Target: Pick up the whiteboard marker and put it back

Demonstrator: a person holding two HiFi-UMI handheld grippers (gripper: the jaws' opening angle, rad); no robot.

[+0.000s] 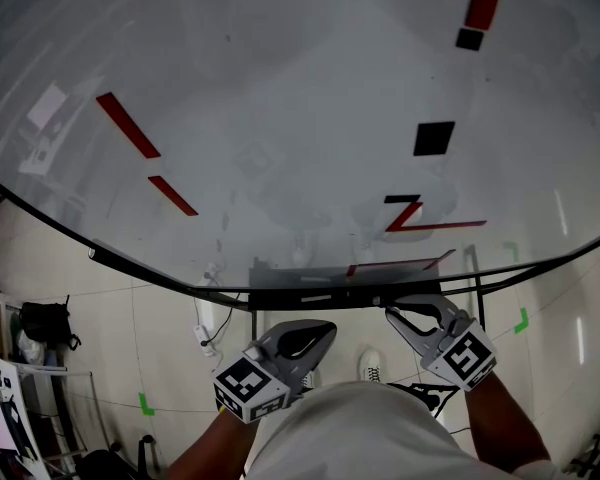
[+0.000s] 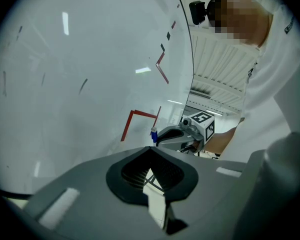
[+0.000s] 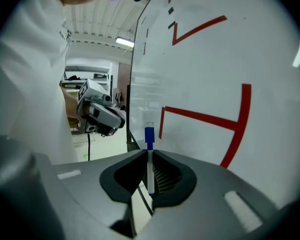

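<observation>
— Since the slim white whiteboard marker with a blue cap (image 3: 149, 135) sits in the grey two-jaw right gripper (image 3: 149, 153), which way does it run?

— Along the jaws, cap end out, near the glossy white whiteboard with red lines (image 3: 210, 84). The jaws are clamped on its barrel.

— And the grey left gripper (image 2: 151, 150)?

— Jaws together, nothing between them, apart from the marker. The dark ledge under the board (image 1: 300, 296) lies just ahead, so I judge the right hand returns it.
</observation>
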